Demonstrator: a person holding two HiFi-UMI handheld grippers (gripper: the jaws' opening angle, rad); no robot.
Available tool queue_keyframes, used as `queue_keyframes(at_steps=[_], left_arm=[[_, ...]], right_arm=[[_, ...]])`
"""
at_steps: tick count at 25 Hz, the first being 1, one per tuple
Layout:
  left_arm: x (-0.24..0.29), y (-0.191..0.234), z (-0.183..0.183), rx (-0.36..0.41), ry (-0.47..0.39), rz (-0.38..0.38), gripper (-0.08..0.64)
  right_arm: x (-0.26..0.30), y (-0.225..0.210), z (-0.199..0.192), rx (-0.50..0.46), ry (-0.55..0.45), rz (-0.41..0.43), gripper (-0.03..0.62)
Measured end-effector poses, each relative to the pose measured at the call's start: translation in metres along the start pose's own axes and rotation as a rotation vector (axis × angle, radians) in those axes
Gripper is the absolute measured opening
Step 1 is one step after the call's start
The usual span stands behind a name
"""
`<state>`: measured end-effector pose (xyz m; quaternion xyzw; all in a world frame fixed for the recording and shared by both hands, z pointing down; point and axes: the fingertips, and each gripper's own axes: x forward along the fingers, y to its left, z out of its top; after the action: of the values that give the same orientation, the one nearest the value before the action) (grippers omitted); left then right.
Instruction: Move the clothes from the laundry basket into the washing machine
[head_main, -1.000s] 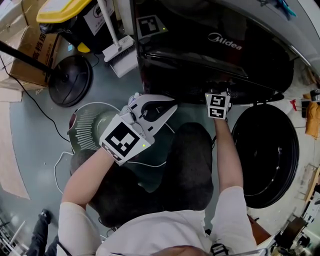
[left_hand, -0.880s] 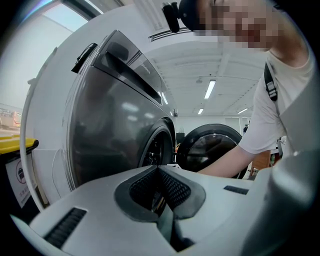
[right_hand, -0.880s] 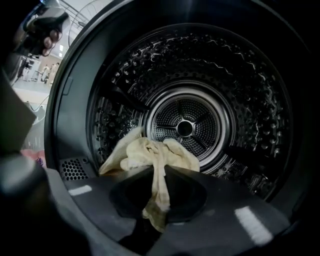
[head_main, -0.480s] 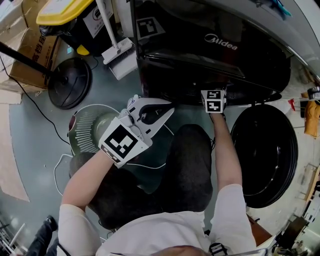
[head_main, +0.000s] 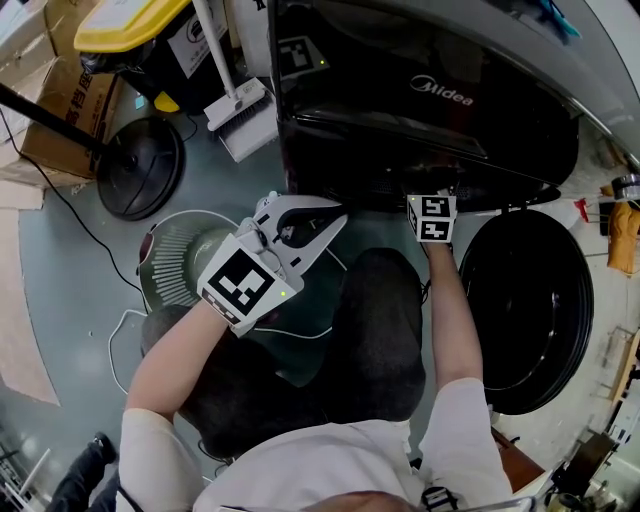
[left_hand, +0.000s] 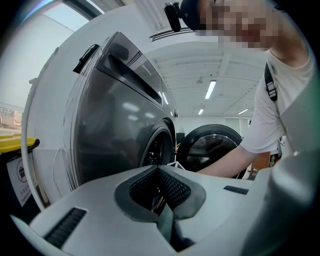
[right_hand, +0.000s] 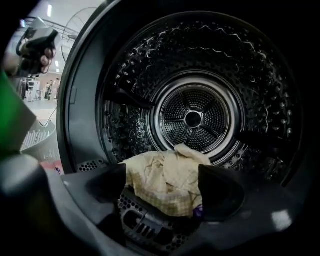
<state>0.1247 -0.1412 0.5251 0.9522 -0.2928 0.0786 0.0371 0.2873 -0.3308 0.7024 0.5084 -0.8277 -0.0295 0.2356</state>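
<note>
A grey floor (head_main: 80, 260) runs up to a black Midea washing machine (head_main: 430, 90), its round door (head_main: 530, 300) swung open. Beside the kneeling person's legs a white slatted laundry basket (head_main: 175, 255) sits on the floor. Over it, the left hand-held gripper (left_hand: 159, 187) has its jaws pressed together, empty. The right hand-held gripper (right_hand: 162, 187) reaches into the drum (right_hand: 192, 117). Its jaws have just been opening and stand apart around a pale yellow cloth (right_hand: 165, 175) lying at the drum's front edge.
</note>
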Motion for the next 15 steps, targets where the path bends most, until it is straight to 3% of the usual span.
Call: queue_keyframes(at_steps=[15], left_arm=[[-0.008, 0.036, -0.013, -0.018, 0.009, 0.071, 0.006]], right_arm=[[-0.052, 0.005, 0.025, 0.035, 0.007, -0.001, 0.427]])
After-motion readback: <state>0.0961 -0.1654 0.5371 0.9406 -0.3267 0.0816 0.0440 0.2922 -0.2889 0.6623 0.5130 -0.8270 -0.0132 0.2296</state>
